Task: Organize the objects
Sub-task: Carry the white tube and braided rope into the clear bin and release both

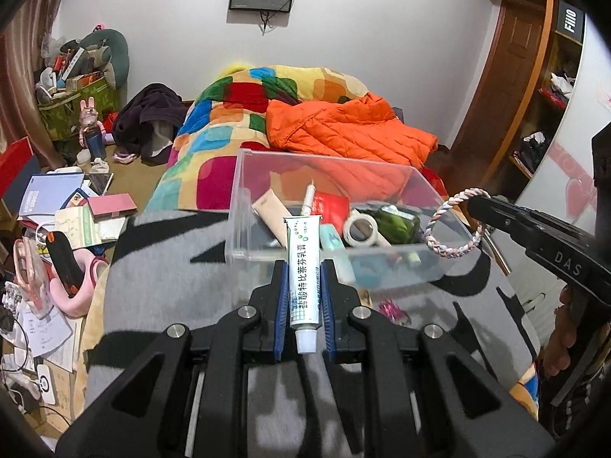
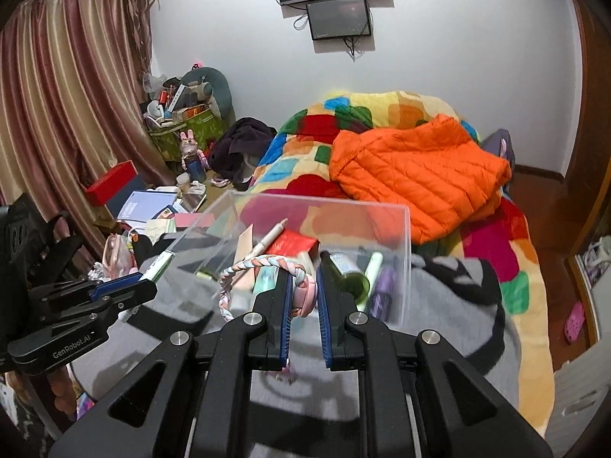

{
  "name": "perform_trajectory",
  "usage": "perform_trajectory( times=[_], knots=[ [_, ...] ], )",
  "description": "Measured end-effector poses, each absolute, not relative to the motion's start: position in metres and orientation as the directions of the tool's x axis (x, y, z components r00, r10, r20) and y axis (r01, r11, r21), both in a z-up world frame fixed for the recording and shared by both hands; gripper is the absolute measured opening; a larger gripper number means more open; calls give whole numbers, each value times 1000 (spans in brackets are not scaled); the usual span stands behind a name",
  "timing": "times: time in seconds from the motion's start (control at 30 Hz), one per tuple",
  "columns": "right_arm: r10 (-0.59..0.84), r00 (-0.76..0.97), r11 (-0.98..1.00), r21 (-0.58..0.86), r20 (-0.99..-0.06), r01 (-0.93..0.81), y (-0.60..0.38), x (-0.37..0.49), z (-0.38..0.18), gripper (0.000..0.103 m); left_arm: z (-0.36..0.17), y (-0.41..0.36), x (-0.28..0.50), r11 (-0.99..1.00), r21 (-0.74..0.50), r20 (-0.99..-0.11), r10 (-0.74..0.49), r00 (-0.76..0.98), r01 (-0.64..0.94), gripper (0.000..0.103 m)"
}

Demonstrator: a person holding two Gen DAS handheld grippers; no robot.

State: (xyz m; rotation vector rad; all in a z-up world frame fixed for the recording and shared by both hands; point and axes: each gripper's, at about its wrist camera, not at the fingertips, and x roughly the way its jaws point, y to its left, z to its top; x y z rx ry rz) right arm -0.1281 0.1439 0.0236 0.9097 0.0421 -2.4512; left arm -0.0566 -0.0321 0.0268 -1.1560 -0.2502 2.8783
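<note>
Nearest, we see the left gripper [image 1: 303,290] with jaws clamped on a white ointment tube [image 1: 303,267], and the right gripper [image 2: 301,297] with jaws pinching a braided hair ring [image 2: 263,267]. Both hang at the near edge of the clear box [image 1: 244,191], which sits on the bed's grey blanket [image 1: 172,267]; beyond lies an orange jacket [image 1: 343,129].

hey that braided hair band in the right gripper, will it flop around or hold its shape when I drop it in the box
The braided hair band probably holds its loop: gripped by the right gripper at one spot, it stays open. It looks light and soft, so it should likely settle quietly in the clear box, not roll.
</note>
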Motion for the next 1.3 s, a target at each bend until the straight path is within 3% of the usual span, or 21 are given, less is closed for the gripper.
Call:
perform_trajectory(
  times=[0.27,0.53,0.9,0.97,1.13,1.3],
  knots=[
    [-445,-648,-866,114,-618,486,124,-149,23,11,38,-37,-94,-991,-129,-685,67,-726,31,16],
    [-398,-588,-875,98,-704,475,107,-181,-14,11,25,-32,-133,-997,-70,-723,28,-691,33,16],
    [-375,-543,-852,48,-751,521,98,-183,-31,12,-1,-35,-162,-994,-105,-781,69,-621,22,16],
    [-367,-546,-845,25,-753,535,98,-179,-29,14,-1,-35,-161,-994,-109,-779,75,-622,18,16],
    [-371,-554,-829,-3,-745,559,100,-169,-22,36,10,-30,-150,-995,-102,-764,78,-640,0,18],
    [-384,-570,-817,-20,-727,576,104,-156,-10,44,30,-24,-130,-998,-69,-720,60,-692,-14,34]
  ],
)
